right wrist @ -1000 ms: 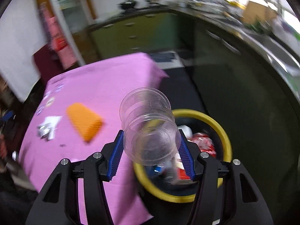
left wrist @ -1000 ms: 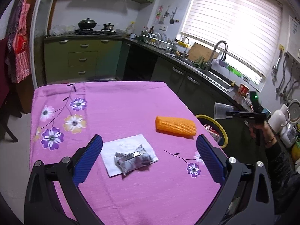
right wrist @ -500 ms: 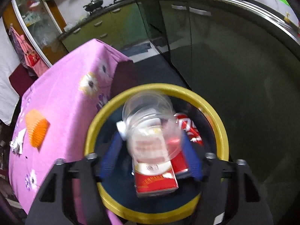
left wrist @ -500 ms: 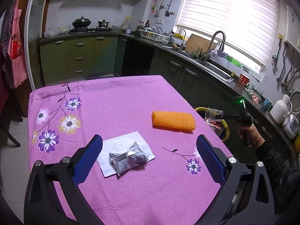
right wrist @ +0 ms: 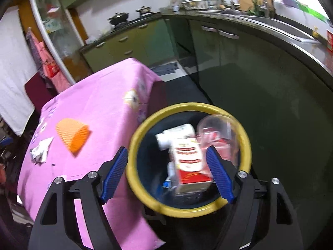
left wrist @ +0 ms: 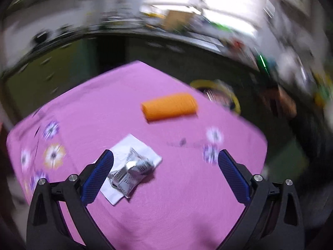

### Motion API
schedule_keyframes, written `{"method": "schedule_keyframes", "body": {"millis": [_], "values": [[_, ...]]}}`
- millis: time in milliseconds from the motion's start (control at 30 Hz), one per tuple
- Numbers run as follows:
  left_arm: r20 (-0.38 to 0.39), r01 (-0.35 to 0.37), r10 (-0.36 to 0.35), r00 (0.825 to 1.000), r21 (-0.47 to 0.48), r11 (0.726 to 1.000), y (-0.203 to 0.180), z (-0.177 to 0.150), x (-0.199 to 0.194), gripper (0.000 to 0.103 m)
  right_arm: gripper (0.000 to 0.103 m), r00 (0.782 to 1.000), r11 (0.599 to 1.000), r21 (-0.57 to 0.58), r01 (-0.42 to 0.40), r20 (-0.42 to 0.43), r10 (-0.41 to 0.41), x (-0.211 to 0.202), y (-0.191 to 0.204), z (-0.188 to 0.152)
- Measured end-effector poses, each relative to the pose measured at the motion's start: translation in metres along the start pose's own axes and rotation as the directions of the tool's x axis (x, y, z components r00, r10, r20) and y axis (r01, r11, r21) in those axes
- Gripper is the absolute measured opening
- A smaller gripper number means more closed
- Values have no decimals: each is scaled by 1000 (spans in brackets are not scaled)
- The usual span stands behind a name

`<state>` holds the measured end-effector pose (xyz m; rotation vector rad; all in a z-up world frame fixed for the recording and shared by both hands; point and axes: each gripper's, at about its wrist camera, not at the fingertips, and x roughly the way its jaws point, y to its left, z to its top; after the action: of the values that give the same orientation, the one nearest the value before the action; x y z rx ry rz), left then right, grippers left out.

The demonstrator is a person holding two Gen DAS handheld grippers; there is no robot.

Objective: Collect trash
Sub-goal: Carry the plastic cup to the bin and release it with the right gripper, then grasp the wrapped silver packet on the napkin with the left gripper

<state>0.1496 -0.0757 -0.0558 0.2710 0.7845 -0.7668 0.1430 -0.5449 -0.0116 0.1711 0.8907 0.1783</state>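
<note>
R gripper (right wrist: 167, 175) hangs over the yellow-rimmed trash bin (right wrist: 143, 129), fingers spread wide w/ nothing between them. Clear plastic cup (right wrist: 218, 133) lies inside the bin, against the rim on the far-right side, free of the pads; next to it a red-and-white carton (right wrist: 189, 162) and a white bottle-like item (right wrist: 174, 135), other bits below too blurry to name. Bin sits on the floor just beside the table edge, pink floral tablecloth (right wrist: 89, 104) draping down next to it. L gripper (left wrist: 164, 173) is above the table, fingers also wide apart, gripping nothing. Between them and a bit toward the L finger: a crumpled silver wrapper (left wrist: 131, 171) sitting on a white napkin (left wrist: 143, 152); L fingertip (left wrist: 100, 173) looks just beside the napkin's edge, contact can't tell, view is motion-blurred. Orange foam sleeve (left wrist: 169, 107) lies farther out on the cloth, well apart from the wrapper, nearer the bin side. Same sleeve and wrapper show in the R view at left, sleeve between wrapper and bin. Kitchen counter w/ sink (right wrist: 281, 29) runs behind.
</note>
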Motion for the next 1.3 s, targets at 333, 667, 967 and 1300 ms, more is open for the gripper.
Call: {"method": "schedule_keyframes", "body": {"millis": [333, 667, 967, 1300], "values": [[-223, 175, -139, 965, 149, 973, 41, -3, 63, 95, 77, 996, 993, -78, -90, -33, 88, 0, 57, -2], [-313, 240, -189, 931, 133, 962, 52, -14, 93, 66, 77, 991, 987, -102, -125, -56, 120, 1, 84, -6], [-329, 241, -199, 923, 91, 966, 54, -21, 96, 37, 77, 986, 982, -101, -158, -71, 151, 6, 92, -10], [-281, 91, -49, 958, 138, 986, 35, -15, 86, 29, 77, 985, 981, -93, -170, -47, 167, -6, 91, -16]]}}
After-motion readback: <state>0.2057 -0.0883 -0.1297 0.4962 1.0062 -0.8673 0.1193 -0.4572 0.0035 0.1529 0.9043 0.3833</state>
